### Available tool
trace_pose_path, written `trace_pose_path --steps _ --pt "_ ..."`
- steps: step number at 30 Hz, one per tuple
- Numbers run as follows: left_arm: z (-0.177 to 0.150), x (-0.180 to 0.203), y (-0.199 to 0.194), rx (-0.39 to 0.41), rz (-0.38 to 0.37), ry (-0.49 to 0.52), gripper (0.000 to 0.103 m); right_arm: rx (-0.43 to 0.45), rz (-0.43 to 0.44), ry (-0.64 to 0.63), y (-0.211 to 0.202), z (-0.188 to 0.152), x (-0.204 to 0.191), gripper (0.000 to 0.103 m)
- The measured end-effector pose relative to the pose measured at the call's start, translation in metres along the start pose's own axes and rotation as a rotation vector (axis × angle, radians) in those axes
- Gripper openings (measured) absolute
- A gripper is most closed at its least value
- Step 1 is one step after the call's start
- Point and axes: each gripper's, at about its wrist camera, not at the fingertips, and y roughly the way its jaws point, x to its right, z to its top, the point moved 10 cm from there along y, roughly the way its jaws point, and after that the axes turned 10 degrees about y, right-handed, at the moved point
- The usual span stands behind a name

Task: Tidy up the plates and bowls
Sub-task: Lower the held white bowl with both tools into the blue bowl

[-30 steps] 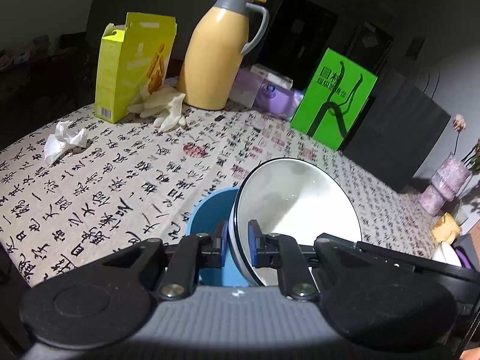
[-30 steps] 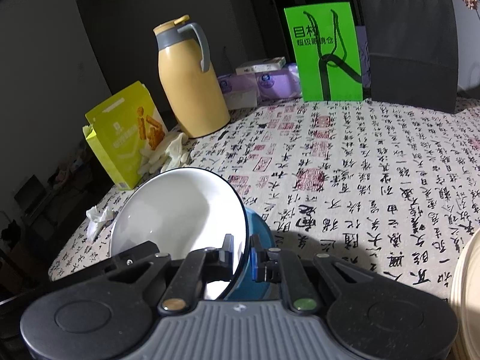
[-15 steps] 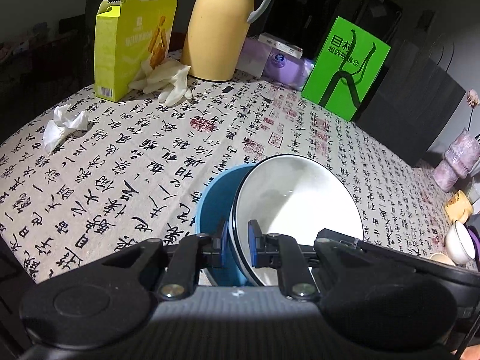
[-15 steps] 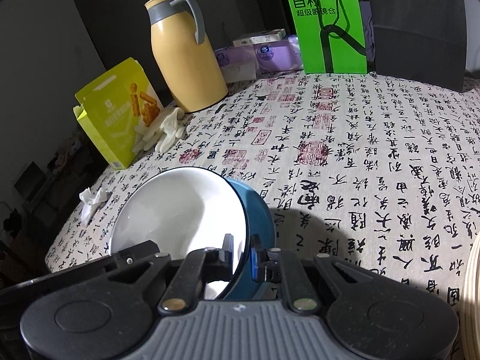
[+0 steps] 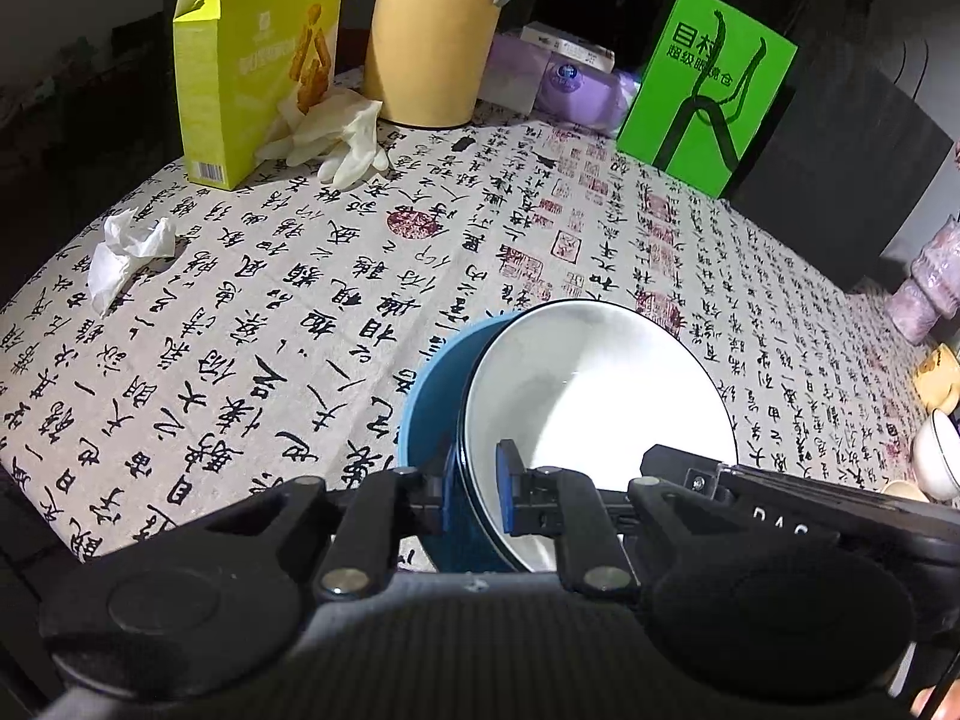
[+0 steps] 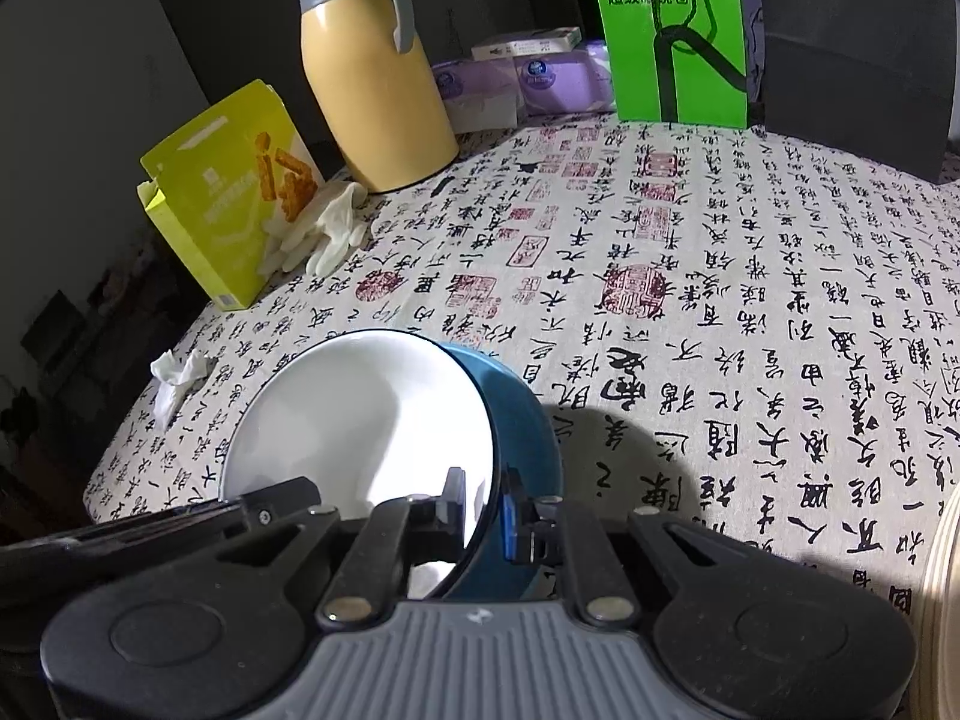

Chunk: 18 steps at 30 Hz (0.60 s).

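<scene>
The left gripper (image 5: 477, 495) has its jaws squeezed tight on the rim of a bowl (image 5: 594, 396). The bowl is white inside and blue outside. The right gripper (image 6: 483, 507) has its jaws squeezed tight on the same bowl's rim from the other side. So both grippers hold one bowl between them. The bowl is tipped up on its edge, just above the surface (image 5: 252, 324), near the close edge. It is hard to tell if its bottom touches the cloth.

The surface wears a cloth with black writing and red stamps. Far back stands a tall yellow jug (image 6: 375, 90). Beside it are a yellow-green box (image 5: 252, 66) and pale gloves (image 5: 339, 135). A crumpled tissue (image 5: 123, 252) lies near the left edge. A bright green sign (image 5: 705, 90) stands at the back.
</scene>
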Motion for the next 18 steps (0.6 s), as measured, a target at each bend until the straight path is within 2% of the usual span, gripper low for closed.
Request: trace_pose_path --steps 4,7,10,18 --pt "0.0019 -0.0008 0.0008 -0.014 0.024 0.006 0.015 -0.019 -0.001 0.024 0.0015 0.0029 0.0019 0.012" --pt "0.0058 -0.0019 0.0001 -0.018 0.051 0.025 0.014 -0.033 -0.032 0.002 0.0031 0.0024 0.001 0.013" --pt "0.0054 0.0052 0.0037 -0.044 0.011 0.042 0.006 -0.033 -0.076 -0.033 0.0053 0.0025 -0.0003 0.014" --pt "0.0042 -0.0016 0.0039 -0.045 0.028 0.01 0.006 -0.047 -0.09 -0.05 0.0072 0.0046 -0.0037 0.012"
